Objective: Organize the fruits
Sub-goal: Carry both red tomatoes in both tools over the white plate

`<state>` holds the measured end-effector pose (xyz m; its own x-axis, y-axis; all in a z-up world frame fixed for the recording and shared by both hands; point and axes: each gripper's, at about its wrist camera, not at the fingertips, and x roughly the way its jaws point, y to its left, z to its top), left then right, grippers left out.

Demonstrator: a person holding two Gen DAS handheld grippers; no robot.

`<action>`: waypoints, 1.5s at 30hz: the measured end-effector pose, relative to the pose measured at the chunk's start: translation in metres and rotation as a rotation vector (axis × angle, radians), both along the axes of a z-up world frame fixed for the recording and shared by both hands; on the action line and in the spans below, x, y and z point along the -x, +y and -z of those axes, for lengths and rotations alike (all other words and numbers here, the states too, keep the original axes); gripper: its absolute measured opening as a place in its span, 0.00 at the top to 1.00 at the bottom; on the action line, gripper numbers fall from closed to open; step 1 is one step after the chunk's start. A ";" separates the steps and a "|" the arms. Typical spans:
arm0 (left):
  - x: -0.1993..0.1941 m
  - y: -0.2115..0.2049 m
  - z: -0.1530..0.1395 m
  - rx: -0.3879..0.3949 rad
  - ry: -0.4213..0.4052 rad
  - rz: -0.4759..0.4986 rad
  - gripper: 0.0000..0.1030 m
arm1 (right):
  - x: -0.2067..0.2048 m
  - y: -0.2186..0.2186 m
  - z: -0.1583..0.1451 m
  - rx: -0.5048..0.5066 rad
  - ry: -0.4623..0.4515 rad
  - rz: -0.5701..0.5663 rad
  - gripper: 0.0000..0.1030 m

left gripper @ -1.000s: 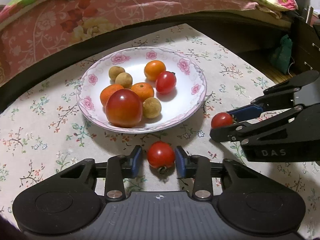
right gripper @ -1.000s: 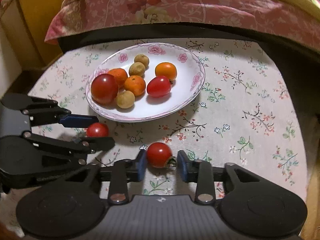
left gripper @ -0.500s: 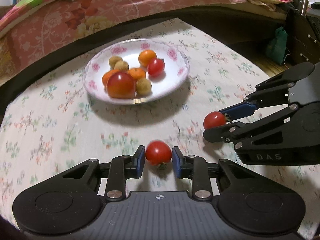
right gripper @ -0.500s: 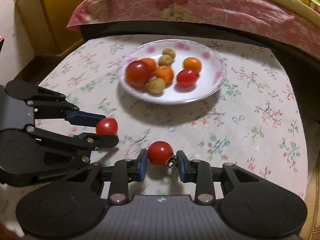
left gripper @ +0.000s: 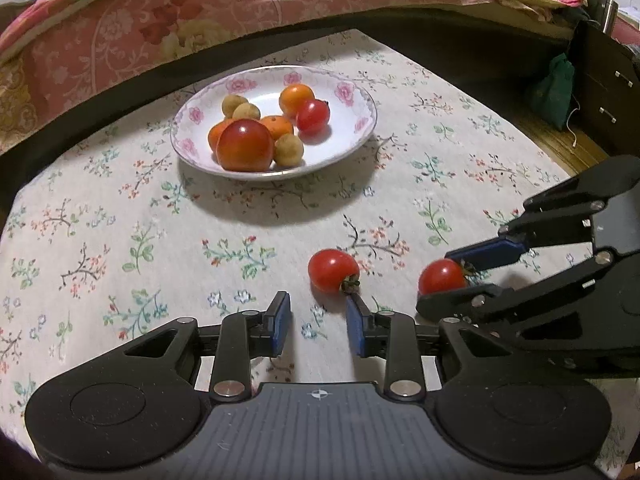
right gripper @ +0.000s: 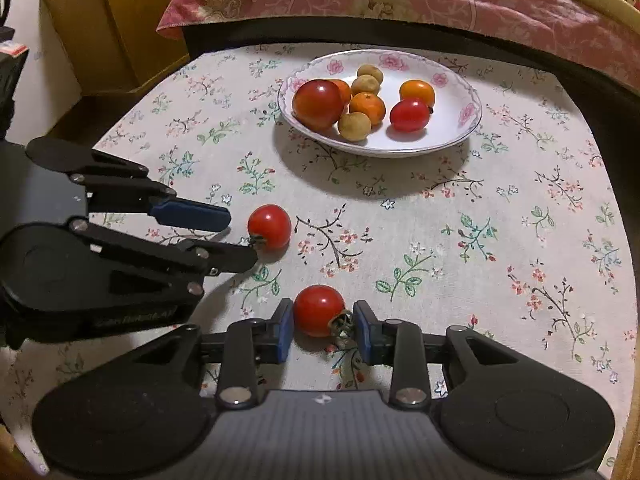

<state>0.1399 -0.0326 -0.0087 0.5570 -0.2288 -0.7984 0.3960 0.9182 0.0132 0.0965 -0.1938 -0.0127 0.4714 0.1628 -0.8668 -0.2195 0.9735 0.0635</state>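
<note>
Now, the left hand-held gripper (left gripper: 318, 322) stood with its blue pads parted wide and held nothing. One cherry tomato (left gripper: 333, 271) lay on the floral cloth of the counter (left gripper: 120, 240) just ahead of the right pad's tip, its green stem toward that pad; whether it touched the pad could not be told. Seen from the right wrist view, this same tomato (right gripper: 269, 227) sat just past the tips of the left hand-held gripper's fingers (right gripper: 188, 212), outside their gap.

The right hand-held gripper (right gripper: 323, 324) had a second cherry tomato (right gripper: 319, 310) between its pads. The left pad met the fruit; the right pad was against the stem, so the grip looked loose, not fully closed. From the left wrist view, that tomato (left gripper: 442, 276) sat between the right hand-held gripper's (left gripper: 452, 278) two fingers.

Well ahead of both hand-held grippers sat the flowered plate (right gripper: 460, 80), carrying a large tomato (right gripper: 318, 100), a small red tomato (right gripper: 409, 115), small oranges (right gripper: 417, 92) and tan round fruits (right gripper: 354, 126). Beyond the counter lay a bed with a pink quilt (left gripper: 200, 12).
</note>
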 end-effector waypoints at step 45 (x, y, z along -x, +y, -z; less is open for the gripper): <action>0.015 -0.002 0.004 -0.054 -0.003 0.098 0.57 | 0.008 -0.011 -0.001 0.005 0.011 -0.062 0.73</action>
<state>0.1245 -0.0346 -0.0128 0.5367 -0.2387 -0.8093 0.4839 0.8728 0.0634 0.0884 -0.2047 -0.0115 0.4507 0.1872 -0.8728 -0.2783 0.9585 0.0619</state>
